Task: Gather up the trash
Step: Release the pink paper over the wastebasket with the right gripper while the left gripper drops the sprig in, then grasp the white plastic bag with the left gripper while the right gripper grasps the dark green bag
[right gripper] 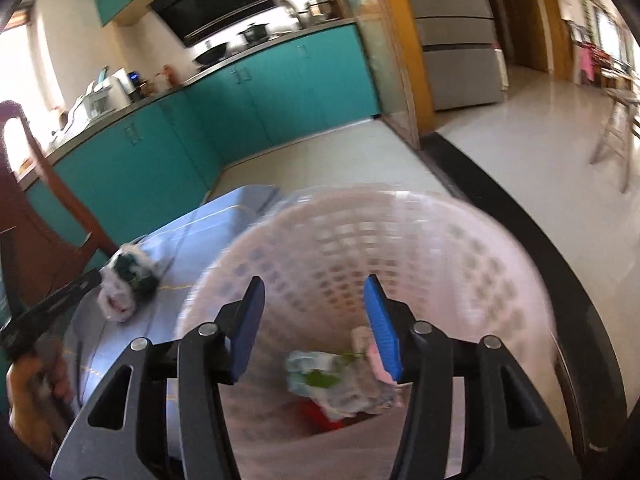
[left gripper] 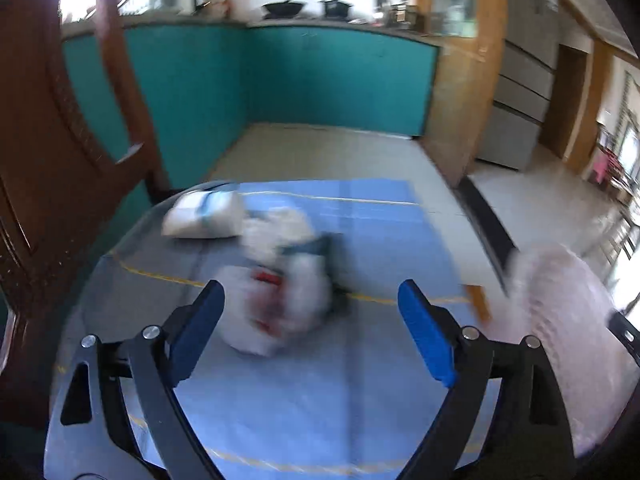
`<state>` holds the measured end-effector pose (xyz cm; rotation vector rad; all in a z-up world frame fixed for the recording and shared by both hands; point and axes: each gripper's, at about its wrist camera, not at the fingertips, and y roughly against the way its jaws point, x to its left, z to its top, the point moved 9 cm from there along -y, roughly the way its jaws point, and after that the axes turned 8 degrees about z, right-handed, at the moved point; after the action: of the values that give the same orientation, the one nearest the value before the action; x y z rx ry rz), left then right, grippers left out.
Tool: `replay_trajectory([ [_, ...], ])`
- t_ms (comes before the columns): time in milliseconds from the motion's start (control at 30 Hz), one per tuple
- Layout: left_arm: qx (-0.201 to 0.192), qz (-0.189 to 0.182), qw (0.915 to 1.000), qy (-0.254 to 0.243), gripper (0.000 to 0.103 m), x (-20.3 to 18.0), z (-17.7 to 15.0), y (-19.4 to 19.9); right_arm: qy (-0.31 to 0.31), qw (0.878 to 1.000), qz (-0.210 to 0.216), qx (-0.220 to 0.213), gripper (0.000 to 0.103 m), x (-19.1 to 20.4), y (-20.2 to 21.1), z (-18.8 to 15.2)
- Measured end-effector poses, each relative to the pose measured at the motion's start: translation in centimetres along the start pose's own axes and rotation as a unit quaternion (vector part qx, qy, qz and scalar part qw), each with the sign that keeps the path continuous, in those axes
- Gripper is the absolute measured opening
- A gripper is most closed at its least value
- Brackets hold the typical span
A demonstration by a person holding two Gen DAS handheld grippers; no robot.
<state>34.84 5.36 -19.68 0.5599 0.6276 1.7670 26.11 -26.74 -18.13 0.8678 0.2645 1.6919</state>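
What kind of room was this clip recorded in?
A home kitchen, most likely: teal base cabinets under a worktop, a black wok beneath a black range hood, and a grey refrigerator beside the doorway.

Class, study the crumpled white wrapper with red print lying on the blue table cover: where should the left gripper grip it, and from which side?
Grip the crumpled white wrapper across its bulging middle, coming from the near side with the open left gripper straddling it. It probably crushes easily. Blur hides finer edges.

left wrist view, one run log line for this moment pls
left tongs: open, over crumpled trash pile on table | right tongs: open, over basket | basket: holds trash
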Motion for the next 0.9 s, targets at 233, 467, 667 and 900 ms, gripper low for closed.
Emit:
replay_trajectory([
  [233,0.021,-0.032,0.9978,0.055,0.088,5.0,-0.8,-1.3,0.008,0.995,0.098,0.013,0.051,7.3,-3.1,1.5],
  [467,0.097,-0.069,0.9922,0.037,0.053,2.4,-2.8,-6.3,0.023,0.978,0.196,0.068,0.051,16.9,-10.5,2.3],
  [667,0.089,-0.073,0.9931,0.022,0.02,2.7,-4.6,-5.6,0.016,0.977,0.192,0.091,0.052,17.9,-12.8,1.5],
  [900,0.063,-0.033,0.9974,-0.009,0.02,4.8,-7.9,0.2,0.047,0.975,0.185,0.117,0.071,21.6,-17.3,-0.6],
])
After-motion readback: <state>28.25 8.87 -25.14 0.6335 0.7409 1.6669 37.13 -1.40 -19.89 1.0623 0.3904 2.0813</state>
